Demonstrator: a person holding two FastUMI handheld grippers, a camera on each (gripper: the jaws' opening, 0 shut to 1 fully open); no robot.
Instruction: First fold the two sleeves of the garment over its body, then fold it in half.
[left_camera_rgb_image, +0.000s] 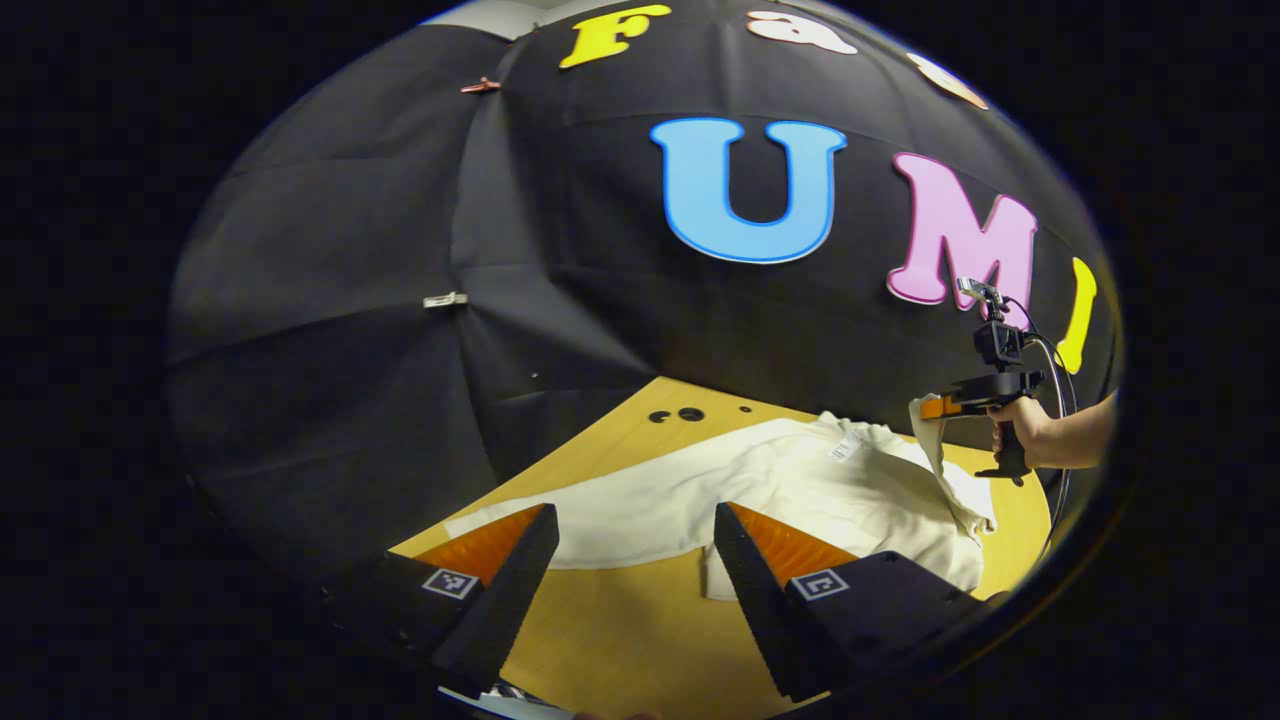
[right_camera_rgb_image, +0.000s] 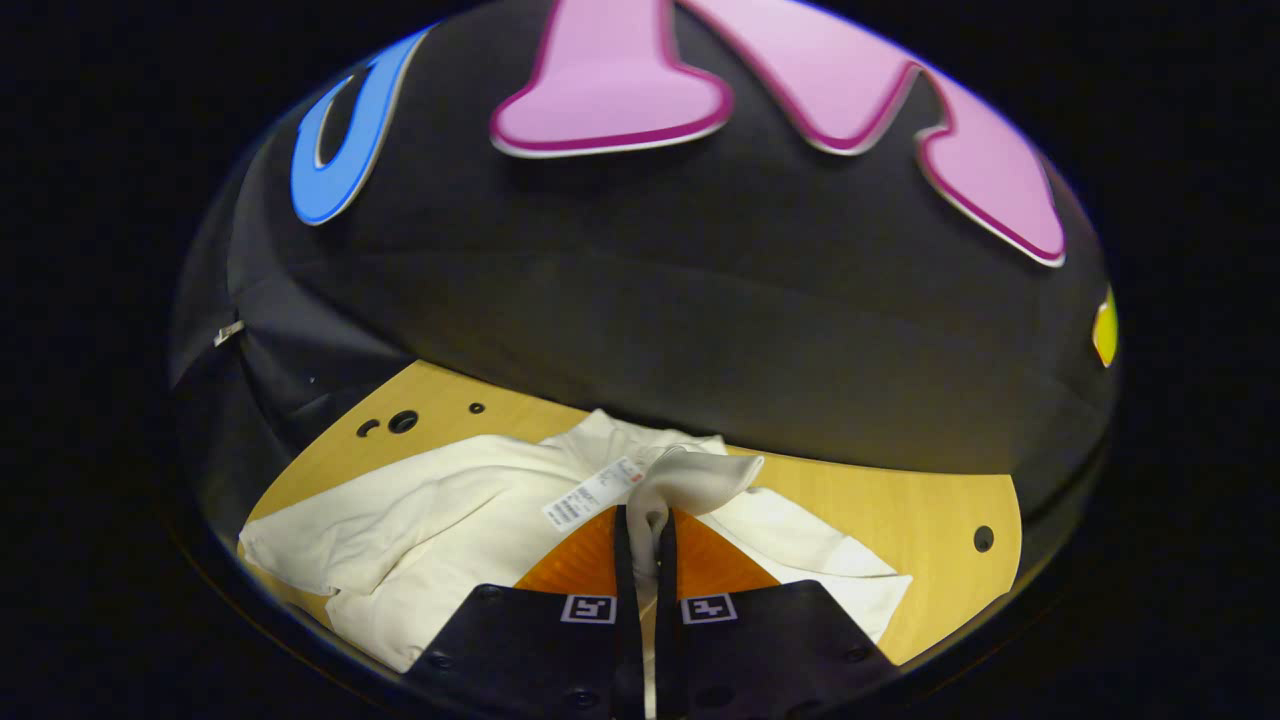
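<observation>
One sleeve is pinched in the closed right gripper; the left gripper gapes empty, the garment lying lengthwise toward upper right.

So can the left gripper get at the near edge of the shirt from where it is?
Probably yes. The left gripper is open and the garment edge lies just ahead of its fingers on the table, with nothing between. The right gripper holds a sleeve on the far side.

A wooden table stands by a black cloth wall. The table has small round holes.
</observation>
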